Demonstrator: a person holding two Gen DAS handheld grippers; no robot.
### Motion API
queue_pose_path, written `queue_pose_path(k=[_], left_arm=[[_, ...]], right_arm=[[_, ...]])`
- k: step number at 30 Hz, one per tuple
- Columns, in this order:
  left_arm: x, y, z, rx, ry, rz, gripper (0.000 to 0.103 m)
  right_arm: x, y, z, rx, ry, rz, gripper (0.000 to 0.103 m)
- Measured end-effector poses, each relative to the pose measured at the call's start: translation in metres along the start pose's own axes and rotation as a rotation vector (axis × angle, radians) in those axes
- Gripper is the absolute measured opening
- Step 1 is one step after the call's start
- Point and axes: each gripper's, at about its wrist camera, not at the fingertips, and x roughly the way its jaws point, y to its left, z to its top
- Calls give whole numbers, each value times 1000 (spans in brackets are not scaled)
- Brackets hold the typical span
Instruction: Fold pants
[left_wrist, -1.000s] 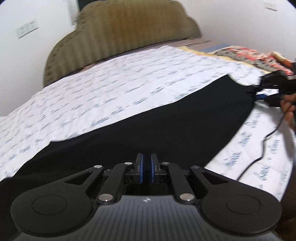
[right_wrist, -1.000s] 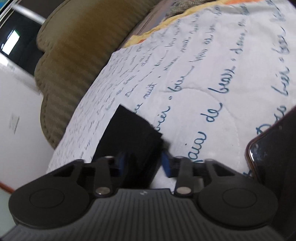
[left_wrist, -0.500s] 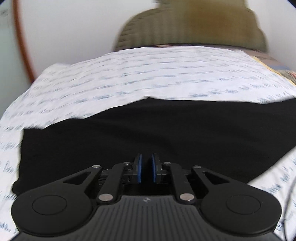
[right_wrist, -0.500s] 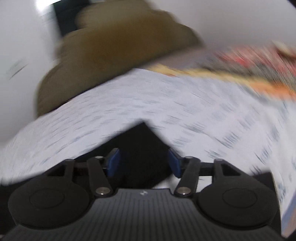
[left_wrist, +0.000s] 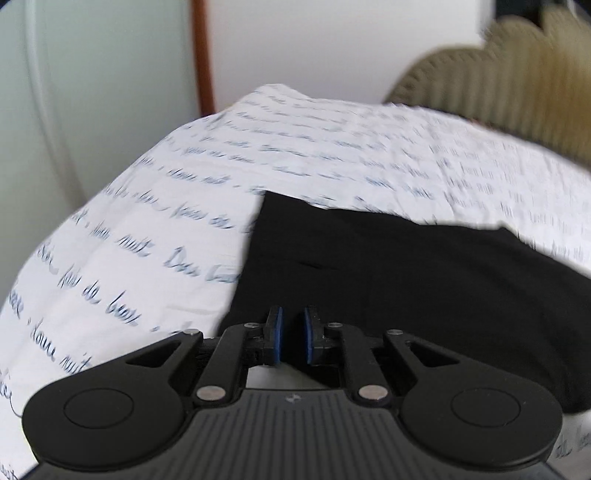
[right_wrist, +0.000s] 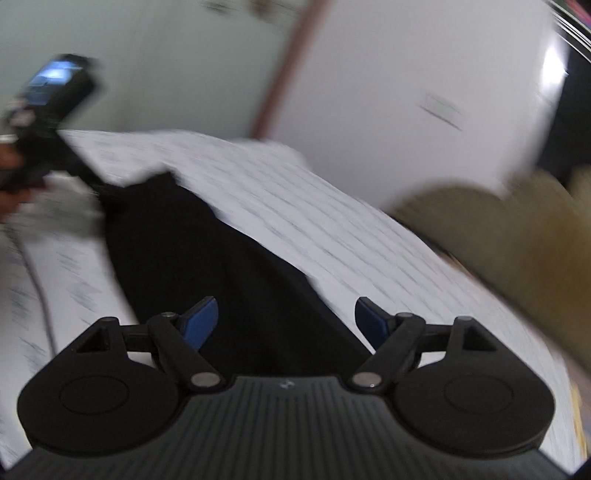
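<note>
Left wrist view: left gripper (left_wrist: 291, 334) pressed together, seemingly pinching the black pants (left_wrist: 424, 273) flat on the bed (left_wrist: 166, 229). Right gripper (right_wrist: 286, 321) is spreading, empty. Mid-fold; next, regrasp an edge.

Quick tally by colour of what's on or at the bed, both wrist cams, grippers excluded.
Black: 1, the pants, laid flat on the sheet.
White with blue script: 1, the bed sheet.
Olive-tan: 1, the headboard.
Total: 3
</note>
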Motion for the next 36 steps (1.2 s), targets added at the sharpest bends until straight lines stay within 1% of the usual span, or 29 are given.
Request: queue_pose_path(k=[2,3,5,7,8,10,11,13,14,15,16,17,18,19,20,21,22,23,24,25,26,27,28,29,30,31,32,34,36], left_arm=[[3,21,5,-83,30,-34,13],[4,31,5,-128,44,-64,19],[10,49,6,-210,79,-122,30],[12,62,4,-255,116,-201,50],[14,68,3,-272,132,-241,54],[18,77,3,-301,153,-292,57],[19,80,5,-308,155,-308,57],[16,80,7,-296,149,-304,57],[15,80,10,-276,144,-287,57],[15,77,13,-253,143,-263,57],[15,74,16,-230,143,-242,57],[14,71,19,-212,141,-229,57],[14,71,21,-200,136,-230,57],[15,69,24,-184,136,-237,57],[17,65,26,-162,141,-237,57],[19,61,28,-135,150,-223,57],[20,57,30,-116,157,-197,57],[21,54,30,-96,167,-160,57],[20,52,31,-81,174,-133,57],[18,51,31,-70,177,-121,57],[17,53,31,-67,178,-126,57],[16,57,31,-75,182,-144,57],[15,60,31,-87,191,-166,57],[17,62,31,-99,201,-187,57],[19,63,32,-110,215,-202,56],[22,63,32,-117,224,-206,55],[24,62,31,-119,225,-202,55],[29,59,30,-122,235,-192,50],[32,59,30,-151,243,-195,50]], right_arm=[[16,30,20,-110,-25,43,83],[21,46,25,-170,-28,45,85],[35,70,28,-255,-35,44,84],[50,87,33,-253,-3,92,74],[54,89,33,-227,9,129,70],[54,88,35,-118,32,236,55],[46,80,34,-30,48,322,53],[37,51,38,214,57,569,52],[29,34,40,328,34,683,52],[19,16,40,433,-8,794,54],[11,0,41,526,-49,915,63],[1,-17,42,614,-104,1012,69],[-10,-32,43,694,-162,1037,81],[-17,-43,45,756,-193,1032,85],[-23,-51,48,790,-212,1017,85],[-27,-54,51,792,-217,951,88],[-30,-50,56,739,-197,821,95],[-30,-39,60,649,-158,648,98],[-26,-23,62,527,-107,459,101],[-19,-3,62,378,-65,296,101],[-10,17,59,214,-52,171,101],[1,37,52,57,-55,95,100],[11,53,46,-69,-51,52,95],[25,68,40,-151,-27,30,89],[36,79,37,-183,-6,47,77],[46,85,35,-175,8,104,66],[52,85,34,-135,21,169,63],[72,94,37,-55,57,249,39],[83,101,40,-55,54,242,36]])
